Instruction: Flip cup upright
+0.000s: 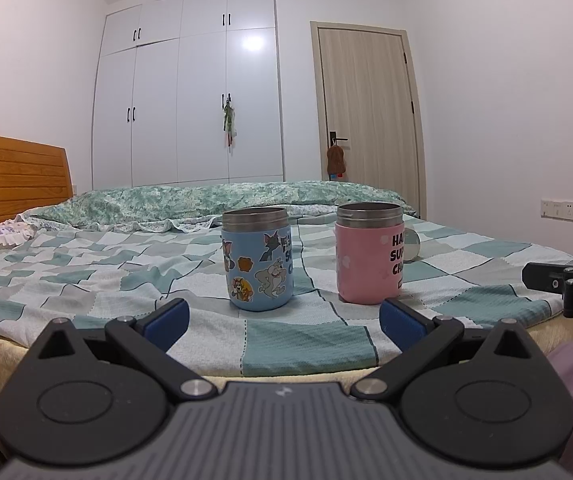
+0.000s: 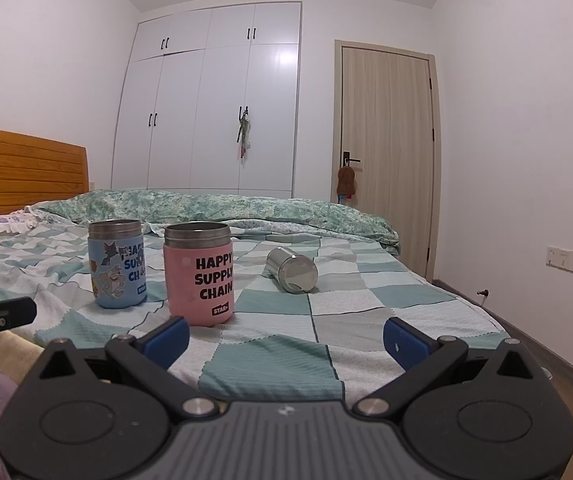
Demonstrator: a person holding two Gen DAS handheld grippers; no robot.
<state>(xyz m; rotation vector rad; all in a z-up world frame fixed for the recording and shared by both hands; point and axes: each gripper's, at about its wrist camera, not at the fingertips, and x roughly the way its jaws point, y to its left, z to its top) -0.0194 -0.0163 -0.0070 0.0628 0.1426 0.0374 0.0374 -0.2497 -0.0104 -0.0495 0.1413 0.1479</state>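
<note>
right wrist view: steel cup [image 2: 292, 269] lies on its side on the checked bedspread [image 2: 270, 356], right of the pink cup [image 2: 198, 274] and apart from it; blue cup [image 2: 117, 264] stands upright further left. right gripper [image 2: 286, 338] hangs spread wide, empty, near the bed edge. left gripper [image 1: 282, 318] likewise gapes empty, facing the blue and pink cups

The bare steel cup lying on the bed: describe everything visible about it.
The steel cup is plain shiny metal, with no sleeve or print. It lies on its side on the checked bedspread, flat round end turned toward the right wrist camera, right of the pink cup and apart from it. Nothing grips it. In the left view the pink cup mostly hides it.
</note>
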